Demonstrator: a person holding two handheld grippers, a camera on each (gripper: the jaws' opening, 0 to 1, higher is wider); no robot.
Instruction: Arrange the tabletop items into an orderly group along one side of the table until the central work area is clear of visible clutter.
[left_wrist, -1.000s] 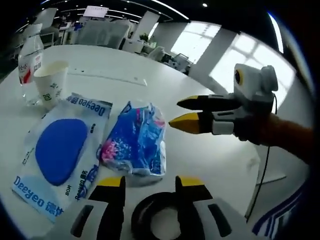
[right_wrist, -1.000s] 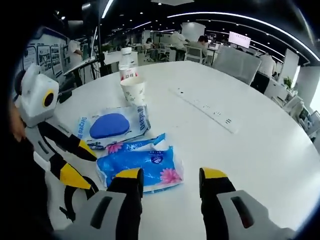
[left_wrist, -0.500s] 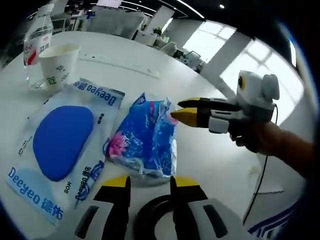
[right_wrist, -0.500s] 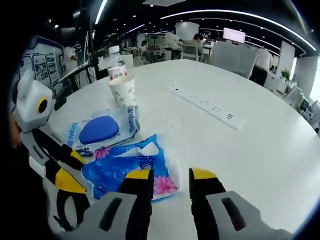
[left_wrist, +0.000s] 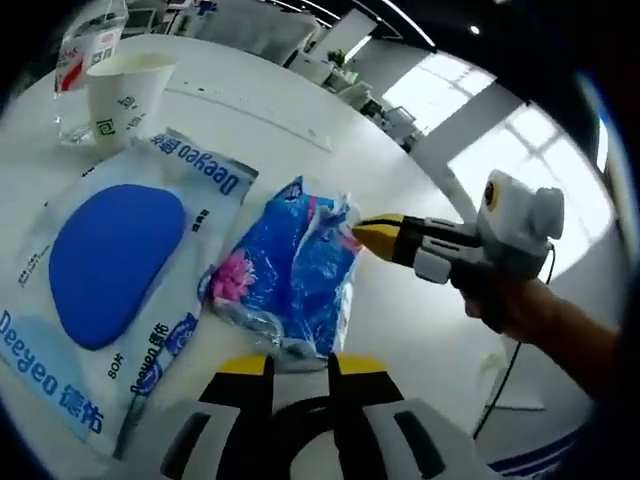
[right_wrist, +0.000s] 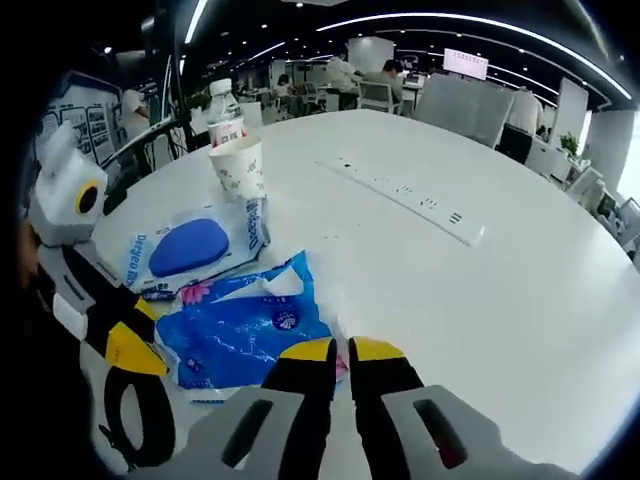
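On the white round table (right_wrist: 520, 260), the blue tissue pack (left_wrist: 290, 275) lies near the edge closest to both cameras, and both tools have hold of it. In the left gripper view, the left gripper (left_wrist: 298, 365) rises from 6 o'clock with its yellow-tipped jaws drawn nearly together on the pack's near end. The right gripper (left_wrist: 368, 232) comes in from 3 o'clock, carried by a hand (left_wrist: 510, 310), and its jaws are pressed together on the pack's crinkled far edge.

In the right gripper view, the right gripper (right_wrist: 340, 353) stands at 6 o'clock, jaws almost touching, pinching the pack's (right_wrist: 245, 335) edge, while the left gripper (right_wrist: 125, 340) reaches in from 8 o'clock to the pack's other end.

Just beside the pack, at 9 o'clock in the left gripper view, lies a flat white packet with a blue oval (printed "Deeyeo") (left_wrist: 105, 280); their edges look to touch or overlap slightly. Beyond it, toward 11 o'clock, a paper cup (left_wrist: 125, 90) stands upright with a water bottle (left_wrist: 85, 60) just behind it.

A long white power strip (right_wrist: 410, 197) lies flat at the table's middle, well apart from the rest. Office desks and seated people (right_wrist: 345, 75) show in the background.
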